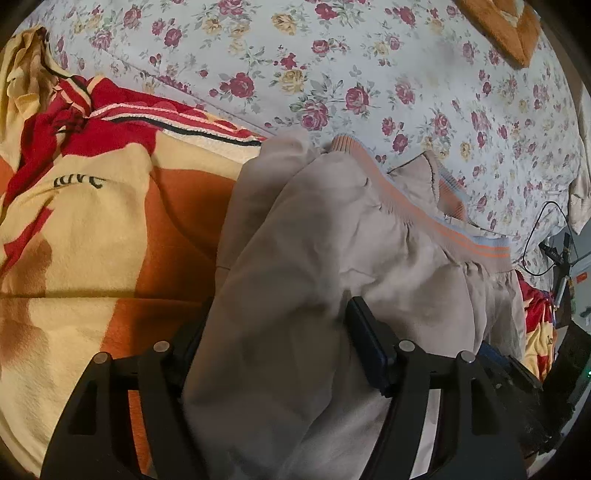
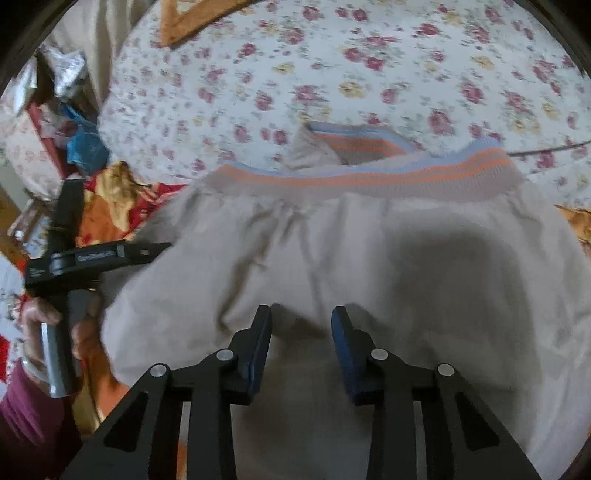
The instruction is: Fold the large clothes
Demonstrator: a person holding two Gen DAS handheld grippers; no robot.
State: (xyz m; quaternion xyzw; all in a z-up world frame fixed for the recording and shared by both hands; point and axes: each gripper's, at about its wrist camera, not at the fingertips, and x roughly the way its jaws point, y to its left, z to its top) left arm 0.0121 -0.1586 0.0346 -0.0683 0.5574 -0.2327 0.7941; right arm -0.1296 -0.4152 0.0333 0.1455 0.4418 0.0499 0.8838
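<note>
A beige jacket [image 1: 332, 236] with an orange-and-blue striped ribbed hem [image 1: 436, 225] lies on the bed. In the left wrist view its cloth is draped thickly between and over the fingers of my left gripper [image 1: 277, 325]; the left finger is hidden under it, the right finger [image 1: 365, 332] shows. The jaws stand wide apart. In the right wrist view the jacket [image 2: 369, 258] spreads flat with its hem [image 2: 369, 177] at the far edge. My right gripper [image 2: 301, 325] is open just above the cloth, holding nothing. The left gripper [image 2: 92, 258] reaches in from the left.
A floral bedsheet [image 1: 332, 74] covers the bed. A yellow, orange and red blanket [image 1: 92, 221] lies at the left. An orange cloth [image 1: 509, 29] sits at the far corner. A black cable [image 1: 543, 236] and clutter lie off the bed's right edge.
</note>
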